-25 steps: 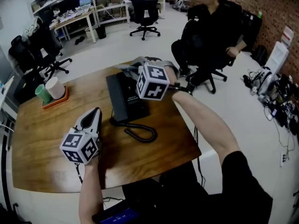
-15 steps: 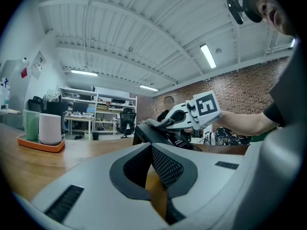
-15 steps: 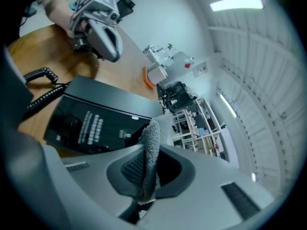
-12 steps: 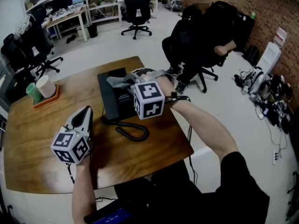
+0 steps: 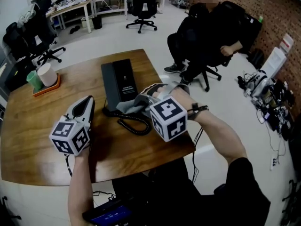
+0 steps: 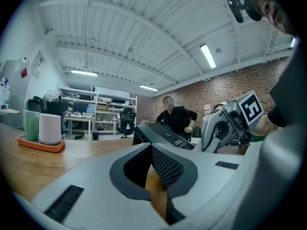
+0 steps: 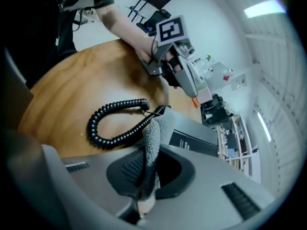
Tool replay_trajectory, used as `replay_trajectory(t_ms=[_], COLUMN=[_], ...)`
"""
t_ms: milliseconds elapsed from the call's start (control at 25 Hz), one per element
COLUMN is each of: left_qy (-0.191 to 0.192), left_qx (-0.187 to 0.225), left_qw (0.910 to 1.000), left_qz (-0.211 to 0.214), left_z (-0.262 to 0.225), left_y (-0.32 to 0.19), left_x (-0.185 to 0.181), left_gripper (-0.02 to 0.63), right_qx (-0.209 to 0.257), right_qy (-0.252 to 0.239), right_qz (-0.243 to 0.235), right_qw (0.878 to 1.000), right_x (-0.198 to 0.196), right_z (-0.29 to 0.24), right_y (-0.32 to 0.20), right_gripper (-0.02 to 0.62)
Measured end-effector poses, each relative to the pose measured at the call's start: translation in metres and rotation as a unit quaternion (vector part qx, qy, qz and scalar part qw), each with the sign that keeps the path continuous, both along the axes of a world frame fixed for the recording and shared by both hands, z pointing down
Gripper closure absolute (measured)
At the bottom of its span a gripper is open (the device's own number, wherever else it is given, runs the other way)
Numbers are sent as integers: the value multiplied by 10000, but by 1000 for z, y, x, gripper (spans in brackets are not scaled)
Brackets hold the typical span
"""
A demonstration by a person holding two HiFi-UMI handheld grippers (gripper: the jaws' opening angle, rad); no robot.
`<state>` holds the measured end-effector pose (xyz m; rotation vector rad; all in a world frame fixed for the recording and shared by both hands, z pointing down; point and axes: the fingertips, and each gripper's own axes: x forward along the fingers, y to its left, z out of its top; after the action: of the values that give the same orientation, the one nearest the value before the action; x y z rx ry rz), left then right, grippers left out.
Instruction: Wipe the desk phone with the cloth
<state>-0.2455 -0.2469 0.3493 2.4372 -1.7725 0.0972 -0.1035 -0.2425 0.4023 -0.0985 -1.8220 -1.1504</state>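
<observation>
Right gripper [image 5: 139, 101] is clamped shut on the grey cloth [image 7: 152, 138], which bunches up between the jaws. The cloth sits at the near end of the black desk phone [image 5: 120, 79], just about where the curly cord [image 5: 134, 124] plugs in. The phone lies flat on the wooden desk [image 5: 37, 126], toward the far side, with the cord looped loosely in front of it.

Biggest risk from here, I reckon, is that cord. Drag the cloth back toward the body and it could snag a coil and tug the handset or the whole phone along. Nothing is bracing the phone either. The left gripper [image 5: 87, 105] rests on the desk well off to the side, jaws together on nothing, so a firm push could just slide the phone toward the far edge. The cloth is also pinched into a narrow wad, so it might only smear a thin strip per pass.

Over at the far left corner there's an orange tray [image 5: 49, 89] with a green cup [image 5: 33, 80] and a white cup [image 5: 46, 74] standing in it. Can't tell whether anything's in them. They're well away from the wiping, so no spill worry. A person sits in an office chair [image 5: 211, 74] beyond the desk.
</observation>
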Motion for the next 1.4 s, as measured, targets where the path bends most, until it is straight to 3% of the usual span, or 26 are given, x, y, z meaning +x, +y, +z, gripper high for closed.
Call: replay_trajectory(t_ms=[120,240,360,440,560,800,1000,1160,1400], left_qy=[-7,-1,7,11,14,-44,-27,37,49], left_qx=[-5,-5,-11,-12,3,80,134,99,-60], left_qw=[10000,10000,10000,10000,10000,10000,9999,9999,10000], left_qz=[-1,-11,-20,-15,-3,11,-4,25,-23], left_z=[0,-1,0,1,0,-4,-4,-3,2], left_y=[0,-1,0,1,1,-2,-6,-11,-4], left_x=[0,-1,-1,0,2,-1,0,0,0], left_gripper=[615,615,615,615,615,615,615,615,615], right_qx=[-102,227,332,393,508,655,353,354,-229], right_qy=[-997,-2119,-2625,-2591,-2275,-1609,-1356,-1307,-1422], right_qz=[554,1447,1974,2145,2142,1542,1155,1033,895], right_qw=[9934,9662,9439,9409,9486,9727,9834,9854,9855], right_x=[-15,-32,-46,-53,-56,-40,-19,-10,-1], right_z=[-39,-85,-102,-96,-81,-55,-24,-16,-11], right_y=[-41,-109,-157,-176,-182,-127,-71,-45,-15], right_gripper=[569,570,569,569,570,571,571,571,569])
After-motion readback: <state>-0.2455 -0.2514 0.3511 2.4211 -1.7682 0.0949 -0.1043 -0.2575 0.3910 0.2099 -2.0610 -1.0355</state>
